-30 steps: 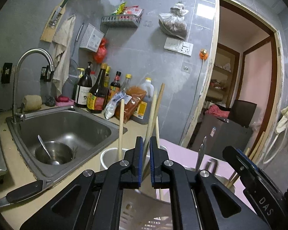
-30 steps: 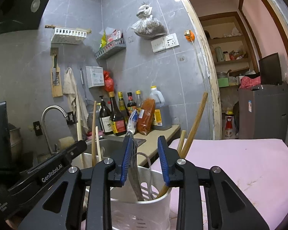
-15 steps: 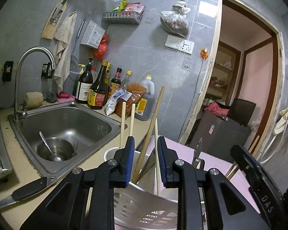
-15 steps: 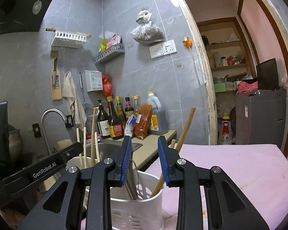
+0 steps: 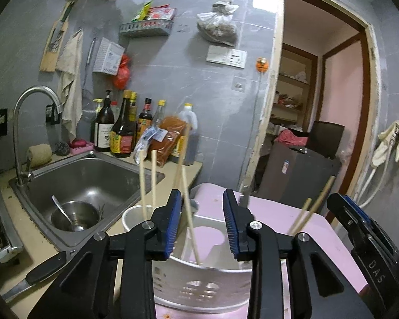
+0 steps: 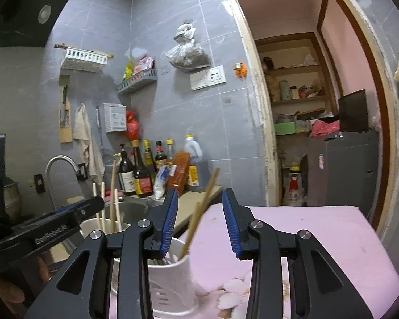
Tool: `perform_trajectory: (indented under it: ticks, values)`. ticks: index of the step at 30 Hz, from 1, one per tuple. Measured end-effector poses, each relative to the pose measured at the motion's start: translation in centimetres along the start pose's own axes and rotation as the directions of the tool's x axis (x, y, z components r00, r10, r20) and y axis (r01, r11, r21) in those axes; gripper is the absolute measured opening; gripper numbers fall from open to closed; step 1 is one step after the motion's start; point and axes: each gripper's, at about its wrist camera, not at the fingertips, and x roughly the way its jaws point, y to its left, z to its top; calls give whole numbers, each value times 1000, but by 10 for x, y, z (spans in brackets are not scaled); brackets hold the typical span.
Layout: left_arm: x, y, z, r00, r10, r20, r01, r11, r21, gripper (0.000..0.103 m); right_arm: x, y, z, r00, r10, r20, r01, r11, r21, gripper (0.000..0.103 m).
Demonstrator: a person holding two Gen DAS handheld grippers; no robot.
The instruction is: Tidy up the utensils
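Only the left wrist view looks down into the steel sink [image 5: 93,175], where a metal bowl [image 5: 75,216] holds a spoon [image 5: 62,210] and a black-handled knife [image 5: 37,271] lies on the beige worktop [image 5: 16,223] in front; only the right wrist view shows the pantry shelves [image 6: 295,101] past the doorway and the floral print on the pink cover [image 6: 319,239]. The room is a grey-tiled kitchen with a row of sauce bottles [image 5: 125,130] against the wall beside the tap [image 5: 26,122]. A white slotted utensil holder [image 5: 207,279] stands at the edge of the pink cover, with pale chopsticks [image 5: 190,212] leaning inside it; just behind it a second, round cup [image 5: 135,216] holds two more upright sticks [image 5: 146,183]. On the holder's right side, darker wooden chopsticks [image 6: 199,212] lean outward. The left tongs [image 5: 200,223] have just been opening and stand apart above the holder; a chopstick passes between the blue pads untouched. The right tongs [image 6: 199,223] have also just been opening, with nothing gripped.
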Motion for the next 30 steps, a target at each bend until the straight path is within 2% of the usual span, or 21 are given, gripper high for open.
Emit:
perform_trajectory:
  ticks: [8, 12, 16, 19, 21, 25, 30]
  values:
    - [-11, -21, 0, 999, -47, -1, 47, 998, 50, 33, -25, -16, 4, 998, -68, 8, 68, 998, 3, 41]
    - [-15, -30, -3, 998, -67, -5, 67, 996, 62, 39, -38, -22, 7, 994, -107, 8, 107, 994, 1, 48]
    - [-20, -34, -6, 996, -85, -12, 86, 995, 59, 44, -47, -27, 10, 990, -142, 0, 142, 990, -7, 50]
    - [-22, -38, -8, 995, -94, -18, 95, 993, 67, 50, -56, -31, 10, 986, -168, -3, 168, 986, -9, 54]
    - [-24, -41, -9, 994, -104, -23, 105, 992, 71, 55, -61, -34, 10, 984, -180, -4, 180, 984, -7, 66]
    - [-26, -44, -10, 993, -112, -33, 115, 991, 75, 63, -70, -41, 9, 979, -204, -7, 204, 979, -1, 72]
    - [-26, -46, -14, 990, -133, -57, 137, 988, 75, 83, -77, -48, 8, 974, -224, -23, 224, 974, 9, 83]
